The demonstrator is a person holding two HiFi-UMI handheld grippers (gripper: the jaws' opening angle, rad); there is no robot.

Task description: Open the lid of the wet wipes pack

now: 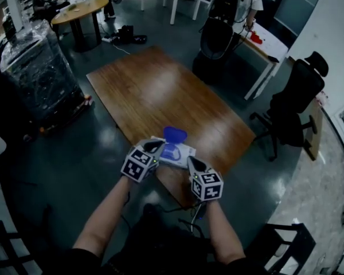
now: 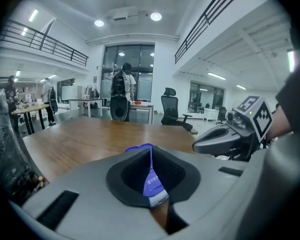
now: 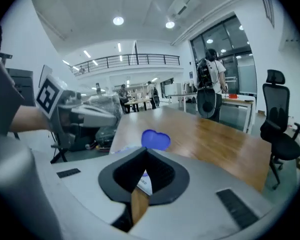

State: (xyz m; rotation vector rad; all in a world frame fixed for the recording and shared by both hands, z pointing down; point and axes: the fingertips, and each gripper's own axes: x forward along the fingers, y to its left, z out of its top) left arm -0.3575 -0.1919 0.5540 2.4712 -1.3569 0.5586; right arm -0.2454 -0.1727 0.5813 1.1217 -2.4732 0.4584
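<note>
The wet wipes pack [image 1: 180, 154], white and pale blue, lies on the wooden table [image 1: 155, 90] near its front corner. Its blue lid [image 1: 175, 134] stands flipped up at the far side. My left gripper [image 1: 156, 147] hovers at the pack's left end, its jaws together and nothing visibly held. My right gripper [image 1: 193, 164] is at the pack's near right corner, jaws also together. In the left gripper view the lid [image 2: 139, 148] peeks over my shut jaws [image 2: 150, 148], with the right gripper [image 2: 196, 145] alongside. The right gripper view shows the lid [image 3: 155, 139] just beyond my jaws [image 3: 146, 152].
A black office chair [image 1: 295, 105] stands right of the table. A wrapped pallet [image 1: 37, 73] sits at the left, a round table [image 1: 80, 10] behind it. A person with a backpack [image 1: 229, 10] stands by a white desk [image 1: 264, 44] at the far side.
</note>
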